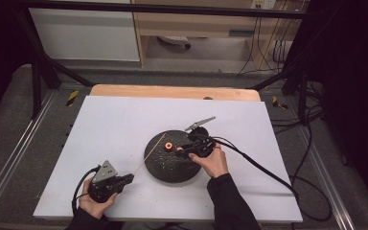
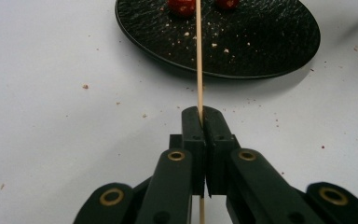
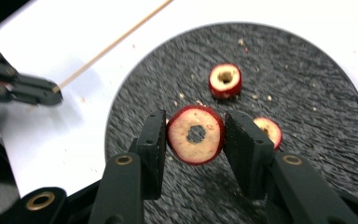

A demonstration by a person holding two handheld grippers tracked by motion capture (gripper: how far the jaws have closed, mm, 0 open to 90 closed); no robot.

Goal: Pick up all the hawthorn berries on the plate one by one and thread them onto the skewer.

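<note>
Your right gripper [image 3: 195, 135] clamps a cored red slice [image 3: 196, 134] over the black plate [image 3: 317, 84]; two more slices [image 3: 224, 80] lie there. Your left gripper [image 2: 201, 122] is closed on a skewer [image 2: 198, 56]. Crumbs dot the white table [image 1: 120, 124]; a wooden cabinet [image 1: 196, 24] stands behind.

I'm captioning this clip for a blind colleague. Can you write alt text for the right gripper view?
The right gripper has its two black jaws closed on a red-skinned fruit slice with a cored hole, above a black plate holding two more pieces. At left, the other gripper holds a thin wooden skewer.
</note>
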